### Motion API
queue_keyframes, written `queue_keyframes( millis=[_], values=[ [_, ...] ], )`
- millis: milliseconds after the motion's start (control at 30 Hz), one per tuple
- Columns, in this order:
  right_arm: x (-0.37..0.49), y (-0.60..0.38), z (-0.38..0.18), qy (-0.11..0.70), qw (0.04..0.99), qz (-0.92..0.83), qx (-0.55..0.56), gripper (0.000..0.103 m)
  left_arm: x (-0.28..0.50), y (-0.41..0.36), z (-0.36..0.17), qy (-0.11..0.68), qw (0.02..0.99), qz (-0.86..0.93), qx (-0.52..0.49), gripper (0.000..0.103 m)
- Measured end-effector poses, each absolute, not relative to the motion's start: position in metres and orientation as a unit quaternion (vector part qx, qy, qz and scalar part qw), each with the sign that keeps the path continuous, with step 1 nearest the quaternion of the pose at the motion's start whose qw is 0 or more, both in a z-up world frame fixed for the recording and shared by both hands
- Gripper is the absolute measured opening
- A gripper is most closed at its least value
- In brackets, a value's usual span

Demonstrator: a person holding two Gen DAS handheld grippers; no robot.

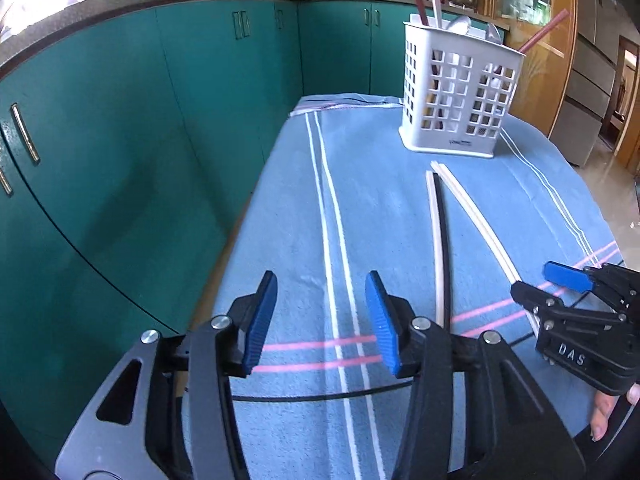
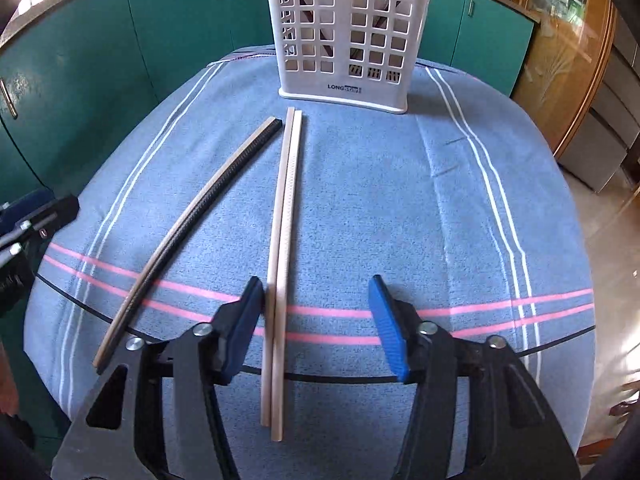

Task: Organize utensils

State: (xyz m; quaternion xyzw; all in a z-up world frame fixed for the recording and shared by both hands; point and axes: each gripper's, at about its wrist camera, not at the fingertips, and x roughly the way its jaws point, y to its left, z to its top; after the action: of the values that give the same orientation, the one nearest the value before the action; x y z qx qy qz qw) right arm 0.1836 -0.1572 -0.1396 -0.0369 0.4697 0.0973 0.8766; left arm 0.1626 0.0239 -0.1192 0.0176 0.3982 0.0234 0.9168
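Left wrist: my left gripper (image 1: 322, 320) spread wide, empty, over blue cloth (image 1: 288, 208). White caddy (image 1: 456, 92) at far end already holds some utensils.

Right wrist: my right gripper (image 2: 318, 324) released, straddling pale chopstick pair (image 2: 285, 240); left pad touching or just beside it. Dark-and-tan pair (image 2: 188, 220) lying left. Judging partway: two pairs left.

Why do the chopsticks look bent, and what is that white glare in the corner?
Fisheye distortion: in the right wrist view the dark chopstick pair bows, while the pale pair near centre stays almost straight; the left wrist view curves the cabinets too. Top left of both views is blown out by bright light.
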Motion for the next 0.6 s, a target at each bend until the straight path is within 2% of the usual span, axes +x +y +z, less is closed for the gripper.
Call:
queue_keyframes(
  millis=[67,600],
  values=[
    [0.181,-0.158,-0.138,0.470,0.877,0.097,-0.032,0.011,0.165,0.021,-0.116,0.399,0.917,0.017,0.018,0.047],
    [0.165,-0.220,-0.128,0.466,0.879,0.045,0.088,0.011,0.160,0.015,-0.118,0.405,0.914,0.007,0.020,0.048]
  ],
)
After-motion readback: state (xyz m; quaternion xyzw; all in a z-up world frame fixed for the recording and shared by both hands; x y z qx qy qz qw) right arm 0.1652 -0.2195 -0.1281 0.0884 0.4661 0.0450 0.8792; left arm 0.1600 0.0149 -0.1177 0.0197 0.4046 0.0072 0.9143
